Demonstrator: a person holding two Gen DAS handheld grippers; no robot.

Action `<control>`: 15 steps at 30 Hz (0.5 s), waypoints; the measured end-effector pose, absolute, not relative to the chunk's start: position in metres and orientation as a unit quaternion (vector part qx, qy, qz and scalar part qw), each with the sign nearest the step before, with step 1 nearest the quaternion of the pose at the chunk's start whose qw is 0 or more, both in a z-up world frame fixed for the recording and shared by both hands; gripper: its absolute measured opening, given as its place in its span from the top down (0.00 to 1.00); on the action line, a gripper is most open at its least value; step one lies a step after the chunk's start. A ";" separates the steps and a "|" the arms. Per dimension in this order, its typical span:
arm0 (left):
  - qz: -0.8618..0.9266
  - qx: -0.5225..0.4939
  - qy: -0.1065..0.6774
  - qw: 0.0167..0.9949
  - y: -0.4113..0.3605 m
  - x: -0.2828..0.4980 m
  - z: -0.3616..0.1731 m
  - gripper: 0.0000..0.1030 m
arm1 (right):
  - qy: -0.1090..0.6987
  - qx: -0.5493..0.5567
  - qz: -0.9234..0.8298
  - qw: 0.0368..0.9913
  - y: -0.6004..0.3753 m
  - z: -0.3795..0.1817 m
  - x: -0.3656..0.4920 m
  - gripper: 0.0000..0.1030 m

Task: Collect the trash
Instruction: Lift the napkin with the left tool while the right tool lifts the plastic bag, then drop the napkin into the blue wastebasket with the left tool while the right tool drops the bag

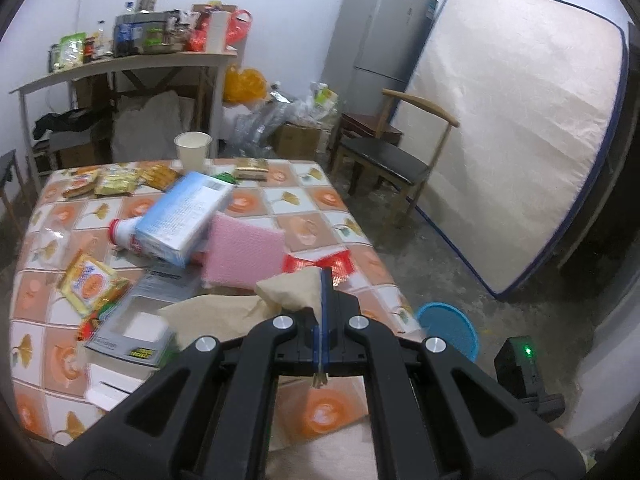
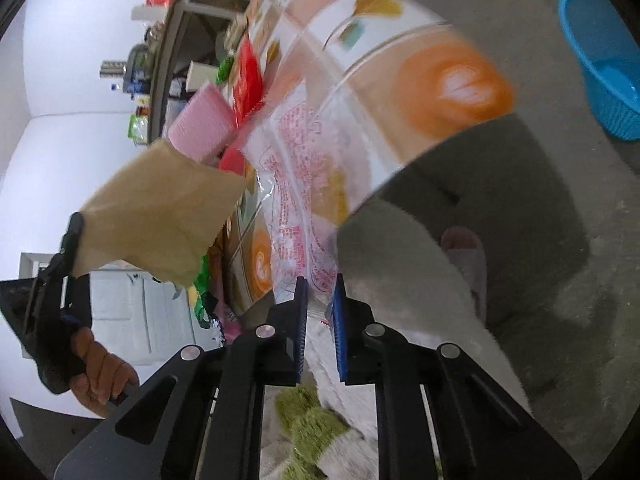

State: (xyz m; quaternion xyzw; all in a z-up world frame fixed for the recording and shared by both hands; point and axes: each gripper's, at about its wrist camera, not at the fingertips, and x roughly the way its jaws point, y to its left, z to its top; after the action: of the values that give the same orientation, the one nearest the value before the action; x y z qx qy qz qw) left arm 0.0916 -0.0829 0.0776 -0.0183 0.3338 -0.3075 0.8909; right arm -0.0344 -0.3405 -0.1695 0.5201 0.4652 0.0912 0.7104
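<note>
white paper cup point(image 1: 193, 148): 1 | pink ribbed sponge pad point(image 1: 240, 256): 1 | blue plastic basket point(image 1: 450, 328): 1 | dark-seated wooden chair point(image 1: 384, 160): 1 | grey fridge point(image 1: 376, 36): 1

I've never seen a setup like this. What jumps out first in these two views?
Probably the cluttered table with its orange patterned cloth, strewn with wrappers, a blue-white box and a pink sponge. At its near edge the left tool is shut on a brown paper bag, while the right tool has a clear printed plastic wrapper between its blue pads. A blue basket sits on the floor beside the table.
</note>
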 end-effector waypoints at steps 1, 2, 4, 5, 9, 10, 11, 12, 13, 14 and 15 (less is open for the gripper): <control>-0.318 -0.016 0.337 0.886 -0.091 0.090 0.077 1.00 | 0.453 0.526 0.085 0.714 -0.350 -0.167 -0.045 0.89; -0.328 -0.014 0.339 0.882 -0.099 0.089 0.076 1.00 | 0.445 0.531 0.079 0.717 -0.357 -0.166 -0.053 0.89; -0.358 -0.007 0.349 0.866 -0.124 0.088 0.075 1.00 | 0.423 0.541 0.058 0.724 -0.378 -0.164 -0.074 0.89; -0.373 -0.004 0.353 0.858 -0.136 0.087 0.075 1.00 | 0.412 0.546 0.048 0.728 -0.389 -0.163 -0.082 0.89; -0.441 0.004 0.379 0.813 -0.208 0.087 0.069 1.00 | 0.363 0.564 -0.013 0.741 -0.438 -0.159 -0.119 0.90; -0.456 0.005 0.388 0.801 -0.226 0.088 0.067 1.00 | 0.348 0.570 -0.032 0.744 -0.453 -0.159 -0.129 0.90; -0.477 0.005 0.401 0.782 -0.251 0.089 0.063 1.00 | 0.339 0.572 -0.049 0.746 -0.465 -0.159 -0.137 0.90; -0.489 0.006 0.409 0.770 -0.267 0.089 0.060 1.00 | 0.331 0.573 -0.066 0.747 -0.476 -0.161 -0.144 0.91; -0.501 0.008 0.421 0.756 -0.288 0.090 0.055 1.00 | 0.324 0.576 -0.081 0.746 -0.485 -0.163 -0.149 0.91; -0.514 0.014 0.437 0.738 -0.315 0.092 0.046 1.00 | 0.318 0.580 -0.092 0.744 -0.494 -0.166 -0.153 0.93; -0.522 0.017 0.447 0.726 -0.330 0.092 0.040 1.00 | 0.313 0.584 -0.106 0.742 -0.505 -0.170 -0.157 0.94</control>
State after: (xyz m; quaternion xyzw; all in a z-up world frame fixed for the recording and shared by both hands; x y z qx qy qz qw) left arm 0.0919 -0.3305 0.0400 0.0172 0.4471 -0.5215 0.7265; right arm -0.1571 -0.5051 -0.1705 0.5839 0.3126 -0.1065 0.7416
